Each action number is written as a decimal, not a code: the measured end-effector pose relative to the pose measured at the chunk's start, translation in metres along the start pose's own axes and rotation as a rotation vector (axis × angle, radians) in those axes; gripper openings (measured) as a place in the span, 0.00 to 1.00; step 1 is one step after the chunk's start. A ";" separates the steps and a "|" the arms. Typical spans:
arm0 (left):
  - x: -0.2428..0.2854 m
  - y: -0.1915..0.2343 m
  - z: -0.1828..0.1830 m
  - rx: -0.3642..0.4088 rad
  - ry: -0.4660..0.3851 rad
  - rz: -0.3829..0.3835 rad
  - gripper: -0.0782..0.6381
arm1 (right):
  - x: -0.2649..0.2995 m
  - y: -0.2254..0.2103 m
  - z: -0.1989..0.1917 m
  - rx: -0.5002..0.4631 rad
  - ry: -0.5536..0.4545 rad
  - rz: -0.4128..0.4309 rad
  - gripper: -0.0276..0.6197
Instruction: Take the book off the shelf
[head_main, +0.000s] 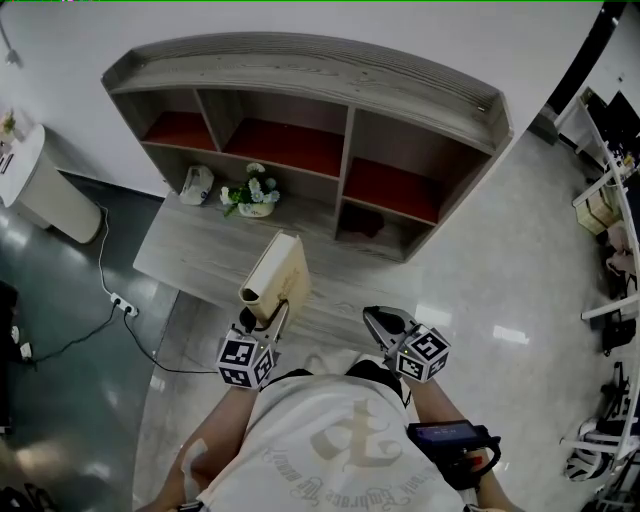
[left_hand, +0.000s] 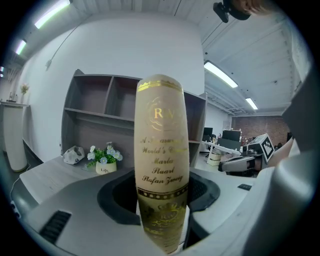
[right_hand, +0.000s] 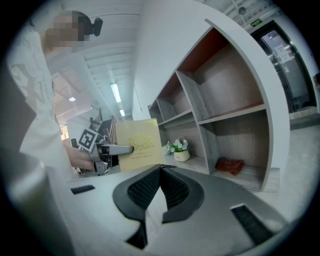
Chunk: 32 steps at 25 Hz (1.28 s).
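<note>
A cream book (head_main: 278, 275) with gold lettering stands upright over the wooden table (head_main: 190, 250), out in front of the shelf unit (head_main: 330, 80). My left gripper (head_main: 265, 318) is shut on its lower end. In the left gripper view the spine (left_hand: 162, 145) rises between the two jaws and fills the middle. The right gripper view shows the book's cover (right_hand: 139, 145) with the left gripper (right_hand: 117, 149) on it. My right gripper (head_main: 383, 322) hangs apart to the right, near the table's front edge. Its pads (right_hand: 150, 187) meet at the tips with nothing between them.
A small flower pot (head_main: 255, 200) and a white object (head_main: 198, 183) sit on the table under the shelf. A dark red cloth (right_hand: 230, 165) lies in the lower right compartment. A white cabinet (head_main: 40, 190) stands at left, and a power strip with cable (head_main: 120, 303) lies on the floor.
</note>
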<state>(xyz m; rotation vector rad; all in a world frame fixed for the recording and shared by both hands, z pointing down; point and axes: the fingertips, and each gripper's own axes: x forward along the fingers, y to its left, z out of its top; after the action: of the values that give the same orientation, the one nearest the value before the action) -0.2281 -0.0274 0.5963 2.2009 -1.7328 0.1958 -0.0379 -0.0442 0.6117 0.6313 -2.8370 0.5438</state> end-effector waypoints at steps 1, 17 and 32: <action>-0.003 0.003 -0.005 -0.005 0.010 0.002 0.43 | 0.000 0.001 0.000 0.002 -0.001 -0.003 0.05; -0.002 -0.002 -0.022 0.002 0.039 -0.034 0.43 | 0.004 0.001 0.004 -0.023 -0.017 -0.005 0.04; -0.004 -0.027 -0.029 0.024 0.060 -0.082 0.43 | -0.008 0.004 0.003 -0.004 -0.036 -0.023 0.05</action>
<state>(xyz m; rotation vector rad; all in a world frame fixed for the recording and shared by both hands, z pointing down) -0.2007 -0.0081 0.6172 2.2539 -1.6138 0.2607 -0.0324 -0.0390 0.6056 0.6788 -2.8597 0.5280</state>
